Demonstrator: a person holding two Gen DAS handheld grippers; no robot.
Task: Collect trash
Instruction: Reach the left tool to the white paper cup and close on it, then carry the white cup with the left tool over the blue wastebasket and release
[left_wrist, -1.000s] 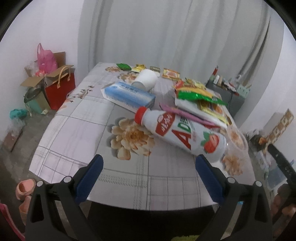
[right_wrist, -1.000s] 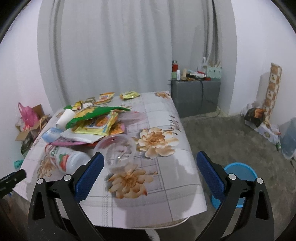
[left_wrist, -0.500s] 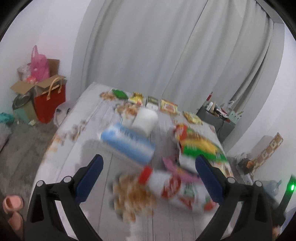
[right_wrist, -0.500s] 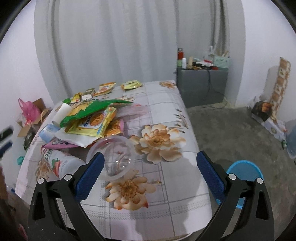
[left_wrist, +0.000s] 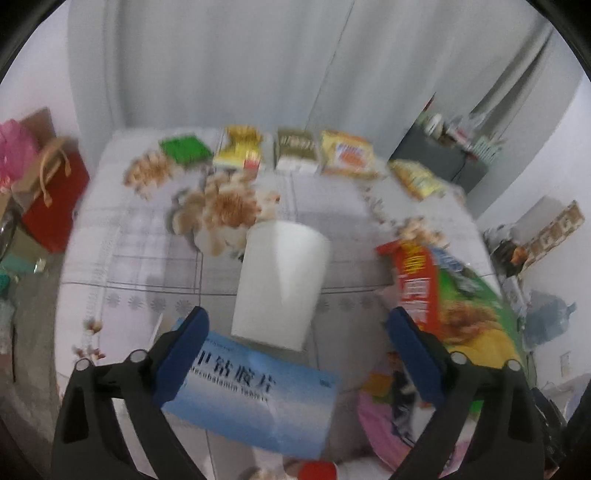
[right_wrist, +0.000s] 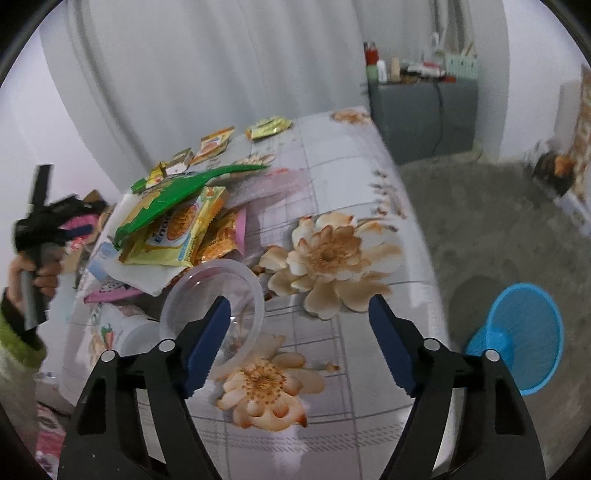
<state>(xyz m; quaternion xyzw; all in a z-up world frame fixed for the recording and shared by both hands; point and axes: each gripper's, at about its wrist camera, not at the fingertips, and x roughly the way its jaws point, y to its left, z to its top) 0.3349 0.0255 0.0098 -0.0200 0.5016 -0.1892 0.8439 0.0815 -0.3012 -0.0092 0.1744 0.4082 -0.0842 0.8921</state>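
Grey curtains hang behind a table (right_wrist: 332, 155) under a flower-print cloth, where the trash lies: one clear plastic bowl (right_wrist: 218, 295) tipped beside one heap of snack wrappers (right_wrist: 177, 218), with one white paper cup (left_wrist: 280, 284) and one blue medicine box (left_wrist: 255, 402) further along and five small packets in a row at the far edge. Right gripper (right_wrist: 299, 343) hangs over the bowl's rim, its jaws closing with nothing pinched yet. Left gripper (left_wrist: 295, 354) is spread wide and empty above the box and cup, and one blue basket (right_wrist: 517, 336) sits on the floor.
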